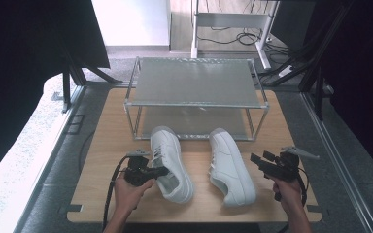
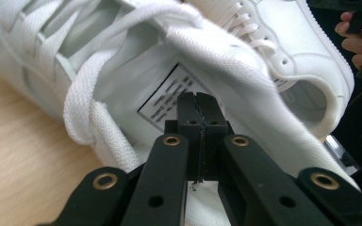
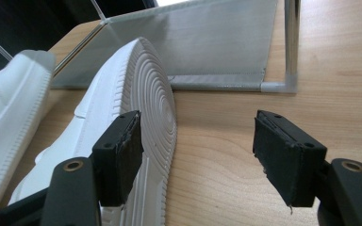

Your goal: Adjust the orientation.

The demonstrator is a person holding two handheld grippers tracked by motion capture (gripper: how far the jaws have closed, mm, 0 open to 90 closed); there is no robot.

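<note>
While I hold both grippers low over the wooden table (image 1: 102, 145), the left gripper (image 1: 151, 171) is at the left shoe (image 1: 171, 165), clamped on the inner side of its collar. In the left gripper view the jaws are pressed together at the opening of that shoe, with the printed size label (image 2: 167, 100) just ahead of the tips and a loop of white lace (image 2: 82, 106) hanging to the side. I read that as closed on the shoe's edge, though the pinched material itself is mostly hidden by the jaws.

From the high view, the left shoe sits tilted, toe pointing toward the rack (image 1: 196, 97), heel near my left hand (image 1: 128, 191). The right shoe (image 1: 230, 167) lies just beside it on the table, apart from it, toe also toward the rack.

Right gripper (image 1: 258, 160) sits just right of the right shoe, not touching it. In the right gripper view its jaws stand wide apart with bare table between them; the right shoe's ribbed sole edge (image 3: 155, 108) is next to one pad (image 3: 122, 150), contact not clear from this angle. Nothing is held there.

The rack is a two-tier metal frame with grey mesh shelves, standing at the far side of the table.
</note>
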